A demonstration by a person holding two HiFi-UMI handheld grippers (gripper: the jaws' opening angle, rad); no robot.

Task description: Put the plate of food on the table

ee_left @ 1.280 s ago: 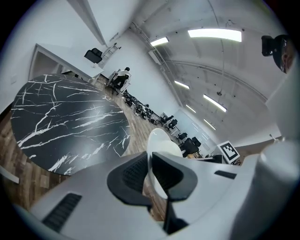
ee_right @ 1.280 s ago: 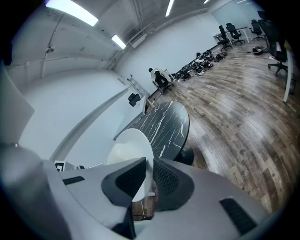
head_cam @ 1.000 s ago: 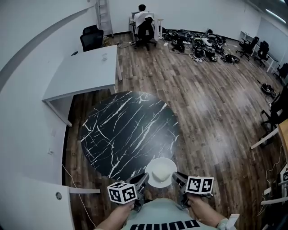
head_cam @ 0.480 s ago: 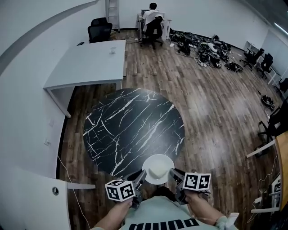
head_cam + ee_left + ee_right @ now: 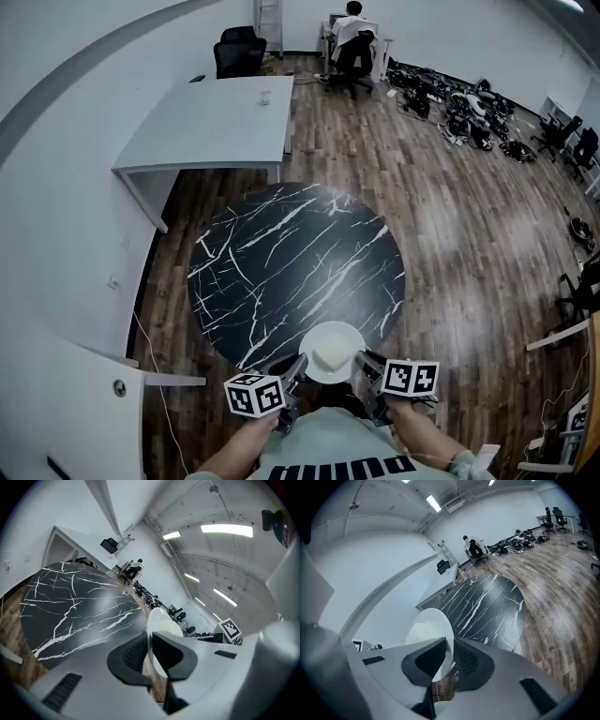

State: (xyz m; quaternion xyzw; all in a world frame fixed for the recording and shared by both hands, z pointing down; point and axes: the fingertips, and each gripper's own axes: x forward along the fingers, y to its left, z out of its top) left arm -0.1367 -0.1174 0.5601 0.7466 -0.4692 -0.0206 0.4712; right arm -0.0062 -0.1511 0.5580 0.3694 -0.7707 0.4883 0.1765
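A white plate with pale food on it hangs over the near edge of the round black marble table. My left gripper is shut on the plate's left rim and my right gripper is shut on its right rim. In the left gripper view the plate stands edge-on between the dark pads. The right gripper view shows the plate clamped between the jaws, with the table ahead.
A white desk stands beyond the round table, with black chairs behind it. A person sits at a far desk. Cables and gear lie on the wood floor at the far right. A white wall runs along the left.
The view has come closer to the round table. The plate, held by both grippers, has moved from beside the table's near edge to over it.
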